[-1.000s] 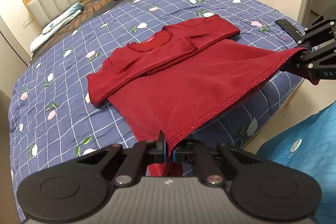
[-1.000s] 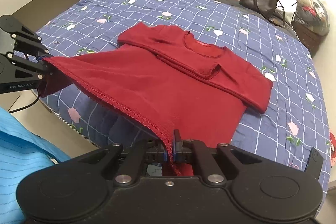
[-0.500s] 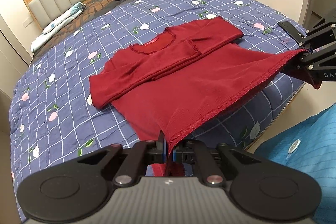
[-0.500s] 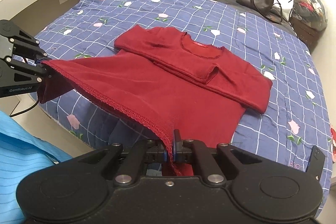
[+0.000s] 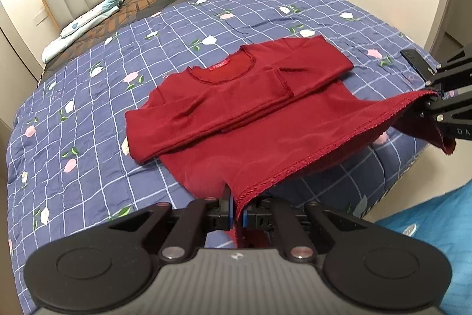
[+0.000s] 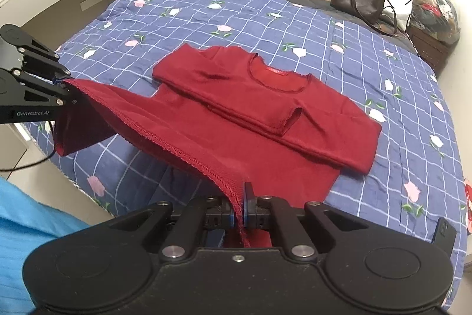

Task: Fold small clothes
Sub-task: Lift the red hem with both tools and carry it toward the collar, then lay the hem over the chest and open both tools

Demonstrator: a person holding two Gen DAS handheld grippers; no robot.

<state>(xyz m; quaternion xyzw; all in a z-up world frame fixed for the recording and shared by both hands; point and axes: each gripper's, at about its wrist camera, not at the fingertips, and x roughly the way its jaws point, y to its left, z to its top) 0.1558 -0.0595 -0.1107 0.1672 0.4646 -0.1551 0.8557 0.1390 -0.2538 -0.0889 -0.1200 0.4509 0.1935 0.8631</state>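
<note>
- The red top point(image 5: 242, 120) lies face up on the bed point(image 5: 88, 138), neck toward the headboard. Both sleeves are already folded across the chest, so the side folds look done.
- The left gripper point(image 5: 236, 214) is clamped on 1 corner of the hem point(image 5: 324, 149), its jaws closed tight on the cloth.
- The right gripper point(image 6: 239, 211) is clamped on the other corner the same way.
- The hem is lifted off the bed and pulled taut between the 2 grippers, near the bed's edge. Holding both corners keeps the edge straight, so the fold should land square.
- Likely next: carry the hem up toward the neck point(image 6: 277, 78) to halve the top.
- Risk: uneven travel would skew the fold or drag the sleeves loose.
</note>
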